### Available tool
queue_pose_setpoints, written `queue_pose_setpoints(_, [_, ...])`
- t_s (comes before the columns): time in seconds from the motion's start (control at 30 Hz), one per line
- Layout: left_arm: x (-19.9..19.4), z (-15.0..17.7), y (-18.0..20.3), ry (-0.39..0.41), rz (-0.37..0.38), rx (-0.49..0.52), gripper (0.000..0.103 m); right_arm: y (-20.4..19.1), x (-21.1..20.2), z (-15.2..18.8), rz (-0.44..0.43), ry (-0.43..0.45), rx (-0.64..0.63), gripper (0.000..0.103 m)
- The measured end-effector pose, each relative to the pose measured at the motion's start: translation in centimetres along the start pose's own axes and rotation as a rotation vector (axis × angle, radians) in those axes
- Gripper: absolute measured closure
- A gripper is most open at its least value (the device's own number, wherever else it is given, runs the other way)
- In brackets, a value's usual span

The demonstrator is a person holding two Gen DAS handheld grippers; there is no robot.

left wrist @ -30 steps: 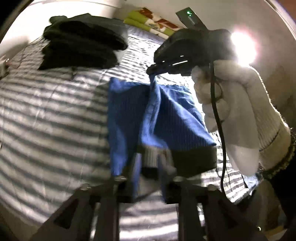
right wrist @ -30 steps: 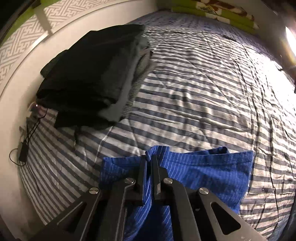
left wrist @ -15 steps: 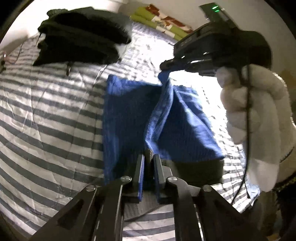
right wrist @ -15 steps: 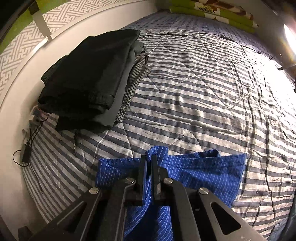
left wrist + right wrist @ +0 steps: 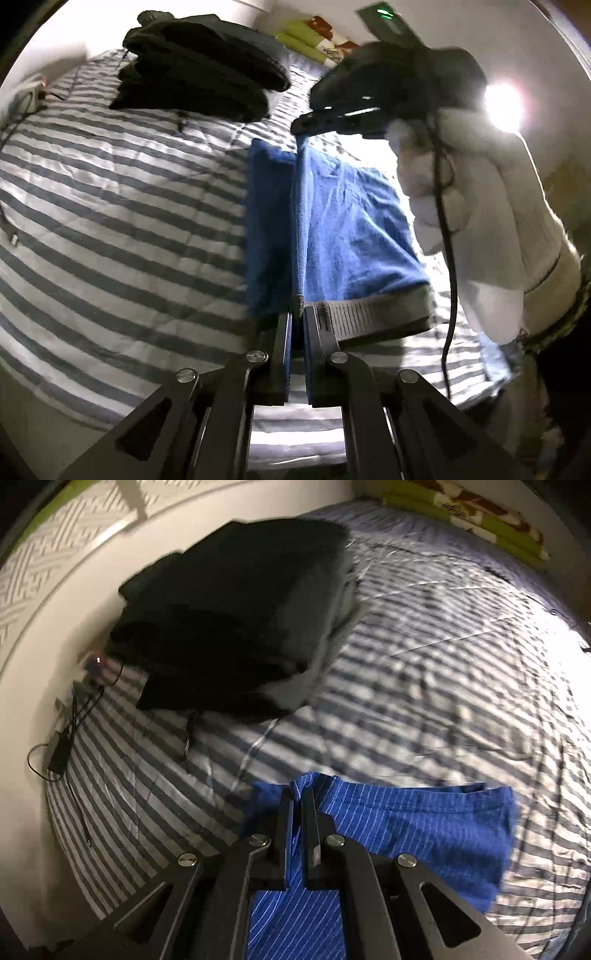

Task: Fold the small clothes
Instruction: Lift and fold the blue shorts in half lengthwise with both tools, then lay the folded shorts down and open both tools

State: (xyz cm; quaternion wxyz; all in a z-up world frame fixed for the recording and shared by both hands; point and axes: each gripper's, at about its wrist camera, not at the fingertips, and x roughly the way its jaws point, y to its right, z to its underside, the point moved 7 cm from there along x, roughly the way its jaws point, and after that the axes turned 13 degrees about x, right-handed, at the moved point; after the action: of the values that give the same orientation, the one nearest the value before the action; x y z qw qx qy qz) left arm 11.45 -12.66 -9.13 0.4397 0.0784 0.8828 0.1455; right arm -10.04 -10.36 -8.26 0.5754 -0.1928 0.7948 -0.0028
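Currently, left wrist view: left gripper is clamped on the waistband end of the blue shorts, jaws nearly together with cloth pinched between them. Far end of the fold ridge is pinched by the right gripper, held by a white-gloved hand with a black cable hanging in front of it. Shorts are lifted along that ridge, the rest draping onto the striped bedspread. Grey waistband sits just right of the left fingers. Stack of dark folded clothes lies further back, apart from the shorts; green patterned pillow behind it, bright lamp glare at right. No containers anywhere. Versus 0.5 s ago the ridge is pulled straighter and the right flap lies flatter. Right wrist view: right gripper grips a bunched edge of the shorts, jaws narrow on the fabric. Dark stack sits ahead-left, near the white wall, with a charger and cords at the bed edge. Frame is motion-blurred; stack looms closer than 0.5 s ago.
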Motion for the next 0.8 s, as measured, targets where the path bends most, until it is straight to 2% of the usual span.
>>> queue_pose_setpoints(0.13, [-0.1,0.3,-0.9,-0.004,-0.033,-0.008,0.098,-1.5,2.1,0.7,-0.011,-0.031,-0.035,0.100])
queue_pose_setpoints(0.17, [0.0,0.4,-1.1,-0.012,-0.038,-0.013,0.098,-1.9,2.4,0.8,-0.025,-0.046,-0.050,0.096])
queue_pose_setpoints(0.23, [0.2,0.6,-1.4,-0.035,-0.056,-0.013,0.095,-2.6,2.2,0.9,-0.115,-0.080,-0.063,0.096])
queue_pose_setpoints(0.27, [0.2,0.6,-1.3,-0.033,-0.072,-0.002,0.093,-2.4,1.4,0.7,-0.159,-0.071,-0.050,0.094])
queue_pose_setpoints(0.37, [-0.7,0.5,-1.0,-0.024,-0.138,0.054,0.078,-0.6,-2.8,0.0,-0.260,-0.004,-0.007,0.074])
queue_pose_setpoints(0.4, [-1.3,0.3,-1.0,-0.007,-0.136,0.048,0.075,0.6,-4.4,0.1,-0.275,0.026,0.013,0.072])
queue_pose_setpoints(0.47, [-2.6,-0.7,-1.4,0.039,-0.108,0.009,0.074,3.9,-7.4,0.9,-0.281,0.080,0.047,0.072])
queue_pose_setpoints(0.53, [-3.8,-2.4,-1.7,0.081,-0.094,-0.003,0.075,8.1,-9.6,3.0,-0.257,0.117,0.095,0.072])
queue_pose_setpoints(0.63, [-4.1,-5.0,-1.0,0.106,-0.099,0.024,0.075,13.0,-10.7,7.6,-0.192,0.108,0.119,0.072])
queue_pose_setpoints(0.7, [-3.7,-6.4,0.5,0.103,-0.078,0.062,0.075,15.3,-10.4,10.7,-0.173,0.077,0.153,0.072])
queue_pose_setpoints(0.8, [-1.5,-7.7,4.0,0.053,-0.002,0.162,0.074,16.8,-9.6,14.4,-0.196,0.040,0.175,0.072])
